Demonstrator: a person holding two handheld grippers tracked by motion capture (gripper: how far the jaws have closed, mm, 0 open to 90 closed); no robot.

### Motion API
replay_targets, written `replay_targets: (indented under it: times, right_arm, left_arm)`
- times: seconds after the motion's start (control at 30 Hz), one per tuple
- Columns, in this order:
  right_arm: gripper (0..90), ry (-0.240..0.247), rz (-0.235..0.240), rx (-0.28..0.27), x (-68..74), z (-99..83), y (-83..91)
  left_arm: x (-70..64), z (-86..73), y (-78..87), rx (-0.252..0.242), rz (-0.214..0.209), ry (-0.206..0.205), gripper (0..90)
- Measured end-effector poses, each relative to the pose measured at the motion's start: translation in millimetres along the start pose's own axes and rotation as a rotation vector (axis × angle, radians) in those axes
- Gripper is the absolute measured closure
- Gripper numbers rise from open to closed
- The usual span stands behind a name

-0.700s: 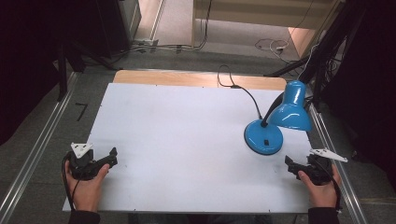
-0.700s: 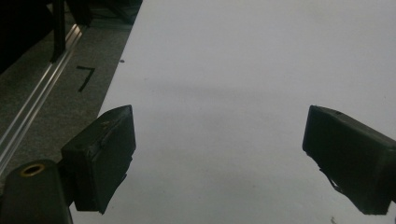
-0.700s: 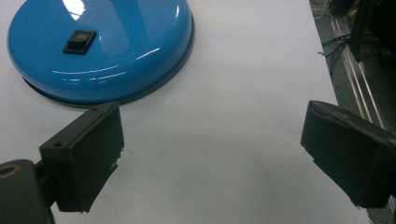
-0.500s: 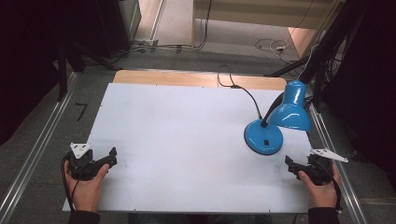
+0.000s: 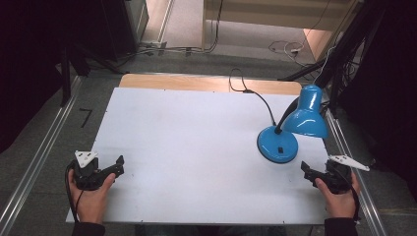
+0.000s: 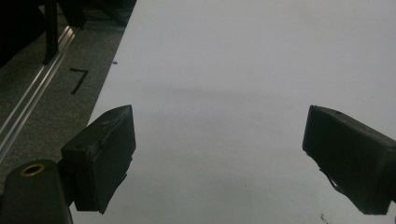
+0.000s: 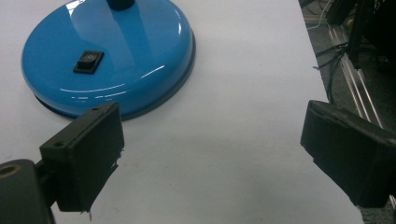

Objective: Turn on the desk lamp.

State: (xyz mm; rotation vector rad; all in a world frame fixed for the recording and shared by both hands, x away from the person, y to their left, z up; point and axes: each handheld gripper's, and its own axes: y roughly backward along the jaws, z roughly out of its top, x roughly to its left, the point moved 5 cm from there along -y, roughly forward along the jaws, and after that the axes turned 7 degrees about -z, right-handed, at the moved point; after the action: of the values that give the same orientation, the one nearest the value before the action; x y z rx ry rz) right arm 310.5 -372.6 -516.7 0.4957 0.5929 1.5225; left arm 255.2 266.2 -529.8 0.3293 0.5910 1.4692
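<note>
My right claw (image 5: 309,173) sits released, jaws wide, near the blue lamp (image 5: 290,132) at the counter's (image 5: 187,142) right edge; the base switch (image 7: 88,61) lies just ahead and left of it. My left claw (image 5: 116,166), also released, waits well apart.
</note>
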Motion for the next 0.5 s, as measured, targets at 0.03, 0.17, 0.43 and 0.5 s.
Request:
replay_targets:
  times: [0.03,0.17,0.43,0.5]
  right_arm:
    - [4.9,-0.002,-0.001,-0.003,0.4,0.6,0.1]
    - [4.9,0.003,0.002,-0.002,2.1,1.4,-0.2]
    - [4.9,0.007,0.008,-0.007,4.9,4.2,-1.2]
    - [4.9,0.011,0.014,-0.003,7.2,4.2,-1.8]
  left_arm:
    - [0.0,0.1,0.0,-0.002,0.000,0.002,10.2]
    - [0.1,0.5,0.4,-0.007,-0.006,0.002,10.2]
    - [-0.3,0.3,0.2,-0.007,-0.006,0.002,10.2]
    - [-0.2,0.4,0.4,-0.007,-0.005,0.000,10.2]
